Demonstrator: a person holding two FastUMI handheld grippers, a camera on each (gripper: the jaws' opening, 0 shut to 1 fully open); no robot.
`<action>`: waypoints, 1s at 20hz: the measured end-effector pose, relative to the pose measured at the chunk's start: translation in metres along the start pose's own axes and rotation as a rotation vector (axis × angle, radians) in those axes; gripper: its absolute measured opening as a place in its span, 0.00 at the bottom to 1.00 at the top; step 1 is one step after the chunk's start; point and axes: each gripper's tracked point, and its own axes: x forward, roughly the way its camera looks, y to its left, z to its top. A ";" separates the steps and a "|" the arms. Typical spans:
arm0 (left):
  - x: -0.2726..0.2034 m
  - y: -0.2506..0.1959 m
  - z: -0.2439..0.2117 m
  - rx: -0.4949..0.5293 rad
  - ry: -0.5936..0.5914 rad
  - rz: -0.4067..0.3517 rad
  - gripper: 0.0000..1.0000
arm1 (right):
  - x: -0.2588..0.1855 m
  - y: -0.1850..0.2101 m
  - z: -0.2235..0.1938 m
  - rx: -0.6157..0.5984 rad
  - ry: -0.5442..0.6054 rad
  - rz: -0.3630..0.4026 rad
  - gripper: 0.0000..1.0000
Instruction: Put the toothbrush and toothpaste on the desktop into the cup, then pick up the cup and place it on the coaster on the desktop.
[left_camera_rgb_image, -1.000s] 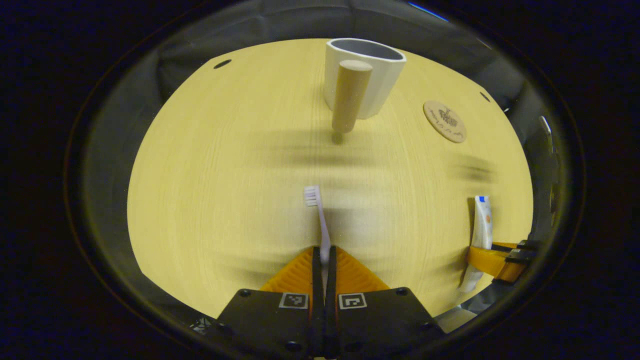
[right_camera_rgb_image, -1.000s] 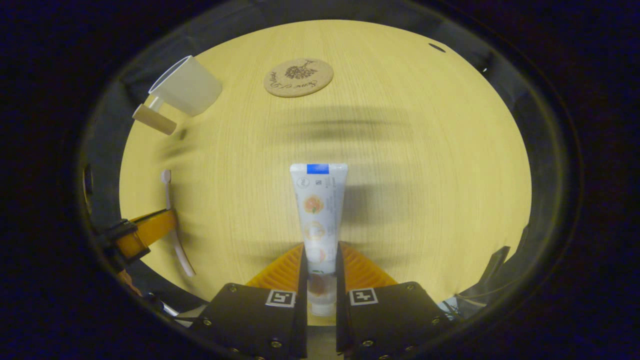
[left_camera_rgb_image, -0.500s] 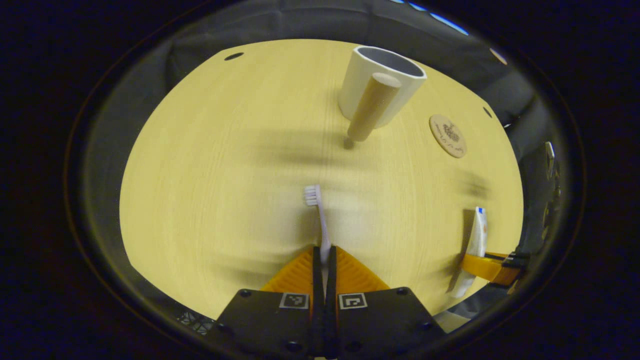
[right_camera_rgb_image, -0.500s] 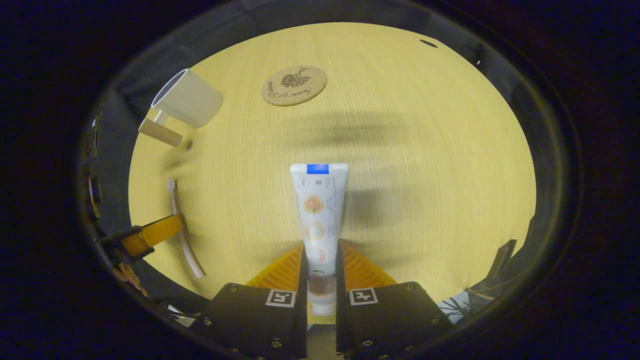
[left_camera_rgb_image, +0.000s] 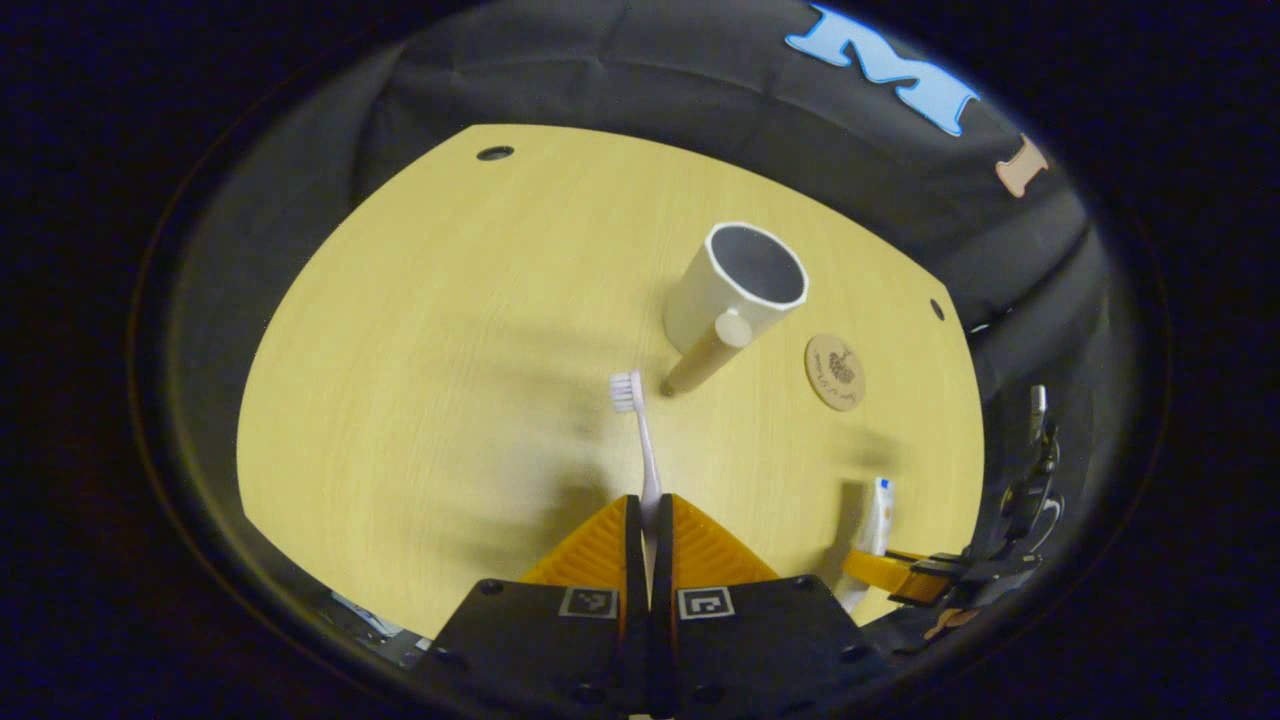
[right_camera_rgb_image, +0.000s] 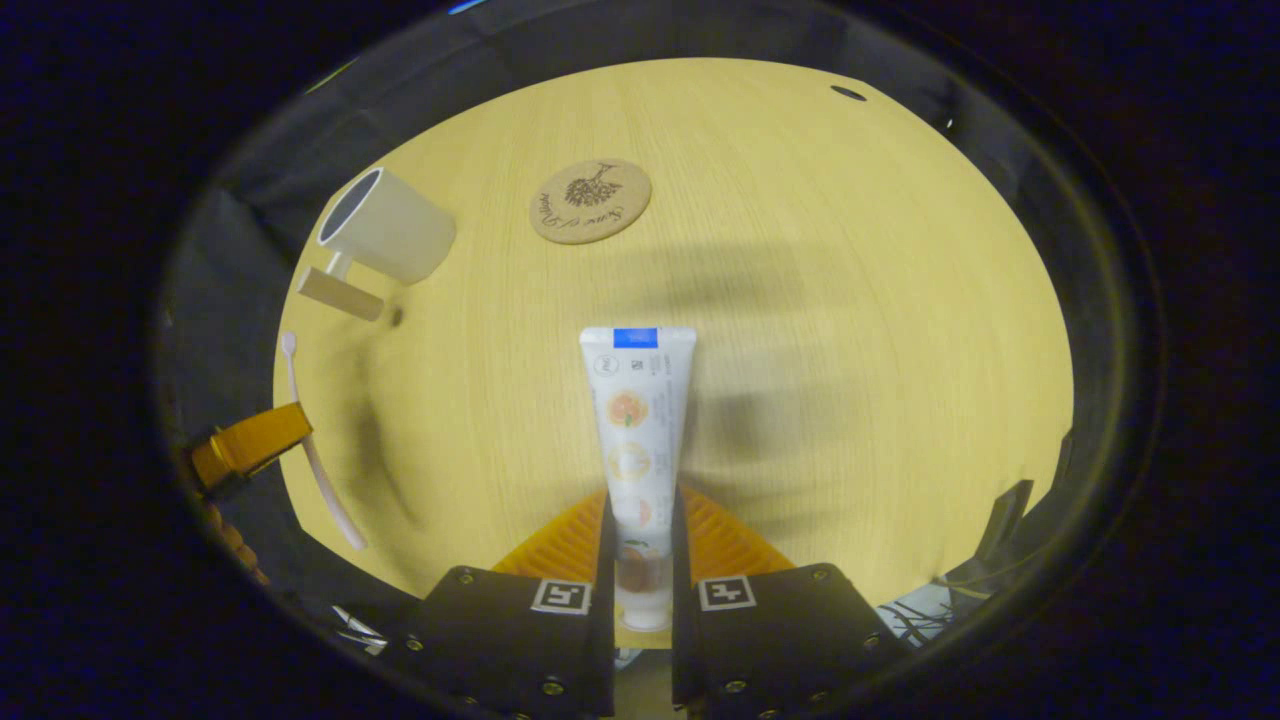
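My left gripper (left_camera_rgb_image: 650, 505) is shut on a white toothbrush (left_camera_rgb_image: 640, 440), bristles pointing forward, held above the desktop. The white cup (left_camera_rgb_image: 738, 285) with a wooden handle stands ahead and slightly right of it, mouth open upward. A round cork coaster (left_camera_rgb_image: 835, 371) lies to the cup's right. My right gripper (right_camera_rgb_image: 640, 510) is shut on a white toothpaste tube (right_camera_rgb_image: 635, 400), its flat end forward, lifted over the table. In the right gripper view the cup (right_camera_rgb_image: 385, 225) is at the far left, the coaster (right_camera_rgb_image: 590, 187) ahead, and the left gripper (right_camera_rgb_image: 250, 445) holds the toothbrush (right_camera_rgb_image: 310, 450) at the left edge.
The pale wooden desktop (left_camera_rgb_image: 450, 350) has small dark holes near its far corners (left_camera_rgb_image: 494, 153). Black cloth walls surround the table. Cables and gear sit past the table's right edge (right_camera_rgb_image: 990, 540).
Both grippers have risen higher with their loads. The cup and coaster look smaller and nearer the middle in the left gripper view; more of the wall shows.
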 end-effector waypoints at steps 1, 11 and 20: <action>-0.008 -0.004 0.012 0.000 -0.020 -0.010 0.08 | 0.000 0.000 0.001 0.003 -0.002 0.003 0.24; -0.052 -0.056 0.135 0.014 -0.211 -0.096 0.13 | -0.004 0.002 0.005 0.014 -0.001 0.023 0.24; -0.014 -0.076 0.215 0.149 -0.353 -0.057 0.07 | -0.007 0.006 0.004 0.035 -0.009 0.073 0.25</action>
